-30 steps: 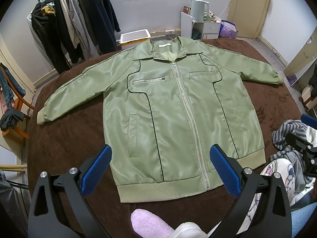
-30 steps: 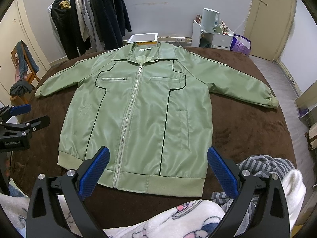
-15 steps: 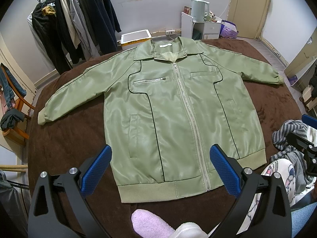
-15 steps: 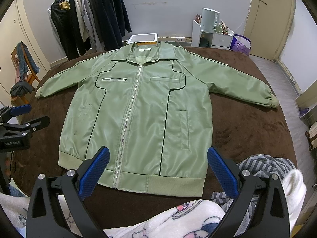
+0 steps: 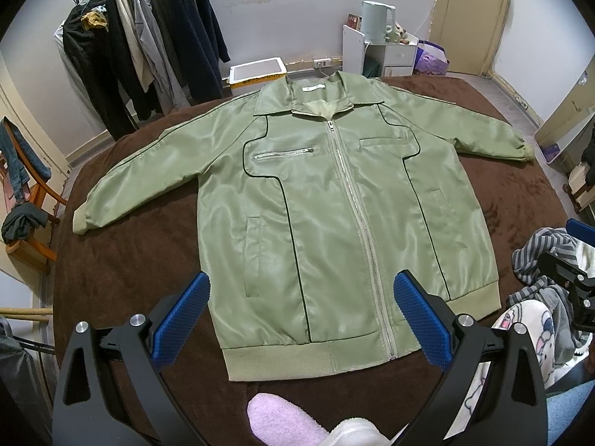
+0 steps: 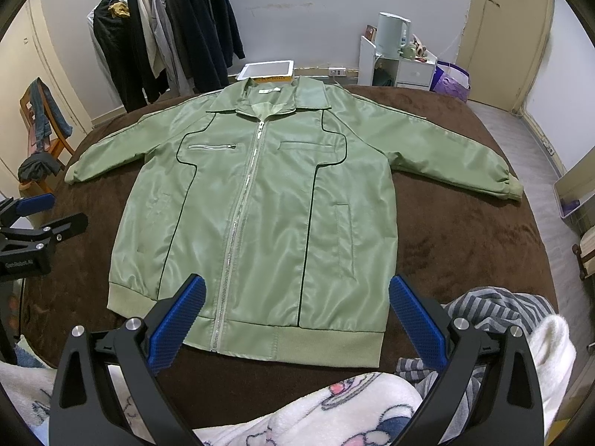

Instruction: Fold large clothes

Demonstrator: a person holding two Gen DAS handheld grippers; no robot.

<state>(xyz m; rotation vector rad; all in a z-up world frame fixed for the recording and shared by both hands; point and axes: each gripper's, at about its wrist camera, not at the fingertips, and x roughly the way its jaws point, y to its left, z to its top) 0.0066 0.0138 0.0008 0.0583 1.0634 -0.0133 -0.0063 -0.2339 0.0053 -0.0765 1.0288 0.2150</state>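
Jacket (image 5: 334,215) lies flat, zipped, sleeves spread, on brown blanket (image 5: 122,260). Left gripper (image 5: 301,319) and right gripper (image 6: 297,319) hover above hem, both spread wide, holding nothing.

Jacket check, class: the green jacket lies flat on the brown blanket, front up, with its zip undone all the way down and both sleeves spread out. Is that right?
Not quite. The zip is done up, closed from the hem almost to the collar, as the right wrist view shows. The rest holds: the green jacket lies flat on the brown blanket, front up, with both sleeves spread out.
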